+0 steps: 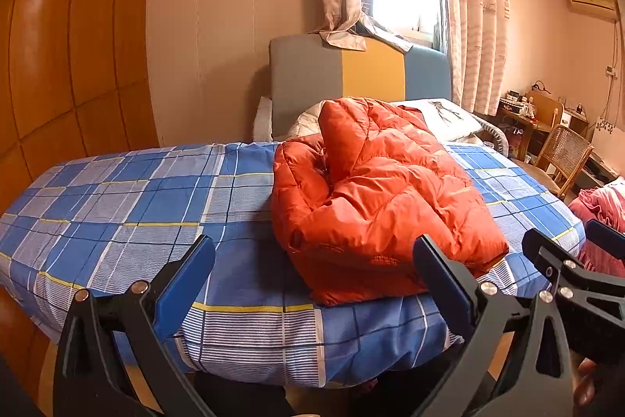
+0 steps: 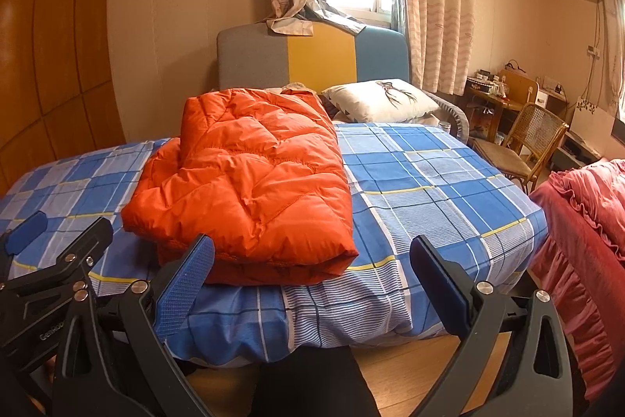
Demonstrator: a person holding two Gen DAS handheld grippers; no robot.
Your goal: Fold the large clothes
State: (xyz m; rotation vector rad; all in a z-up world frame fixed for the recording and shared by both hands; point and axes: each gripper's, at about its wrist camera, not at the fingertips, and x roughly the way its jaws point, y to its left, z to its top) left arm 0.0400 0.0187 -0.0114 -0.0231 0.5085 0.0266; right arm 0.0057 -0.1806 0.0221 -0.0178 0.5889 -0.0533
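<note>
A folded jacket (image 2: 246, 190) lies on a bed (image 2: 422, 190), ahead of both grippers near the bed's closest edge. It sits ahead and left of the right gripper (image 2: 312, 284) and ahead and slightly right of the left gripper (image 1: 312, 284). Beyond the jacket a pillow (image 2: 381, 100) rests against the headboard (image 2: 312, 59). A chair (image 2: 523, 143) and a desk (image 2: 488, 96) stand far right, past the bed.

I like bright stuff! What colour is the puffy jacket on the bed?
Orange. The jacket shows best in the right wrist view, folded on the blue checked bed.
</note>
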